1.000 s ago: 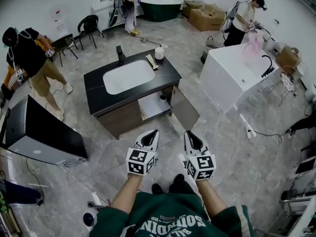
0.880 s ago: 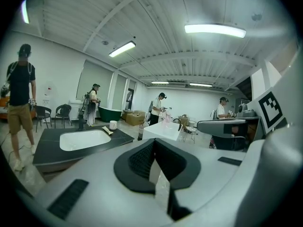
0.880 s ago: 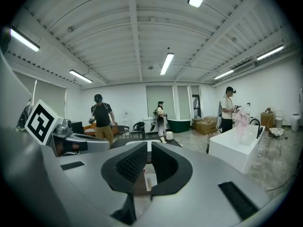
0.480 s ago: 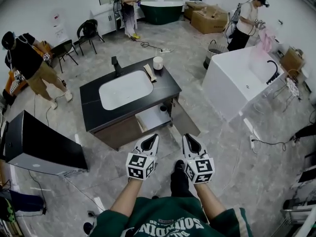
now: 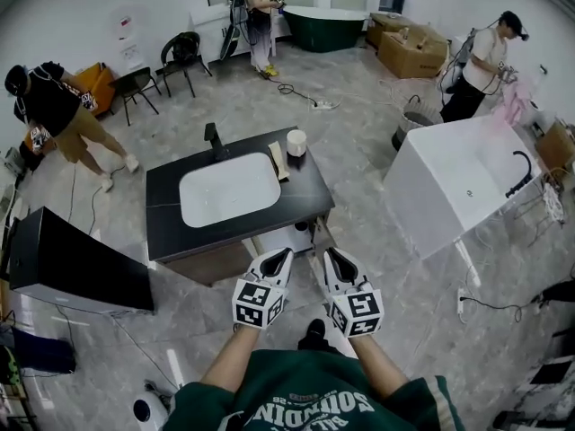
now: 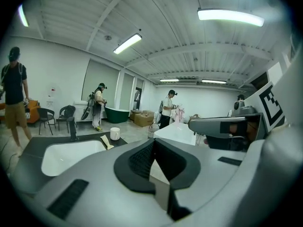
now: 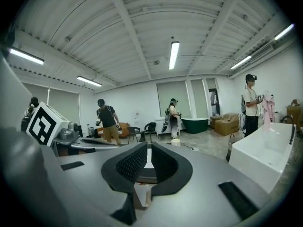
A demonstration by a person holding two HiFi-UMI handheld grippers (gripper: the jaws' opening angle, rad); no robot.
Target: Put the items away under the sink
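Note:
A black vanity top point(image 5: 301, 196) with a white sink basin point(image 5: 229, 189) and a black faucet point(image 5: 213, 138) stands just ahead of me. On its far right corner sit a white cylinder point(image 5: 296, 142) and a flat beige item point(image 5: 278, 161). The cabinet under the sink point(image 5: 286, 237) stands open on the near right side. My left gripper point(image 5: 280, 255) and right gripper point(image 5: 325, 253) hover side by side before that opening, both shut and holding nothing. The left gripper point(image 6: 154, 141) looks over the basin toward the cylinder point(image 6: 114, 133). In the right gripper point(image 7: 148, 148) view, the jaws stand almost touching.
A white bathtub point(image 5: 458, 187) stands to the right, a black box point(image 5: 72, 263) to the left. Several people work around the room, one near the left wall point(image 5: 54, 115). A green tub point(image 5: 337, 25), cardboard boxes point(image 5: 413, 52) and chairs point(image 5: 184, 57) line the back. Cables lie on the floor.
I have stepped closer to the vanity, so it now sits right in front of both grippers. The grippers stayed shut and side by side.

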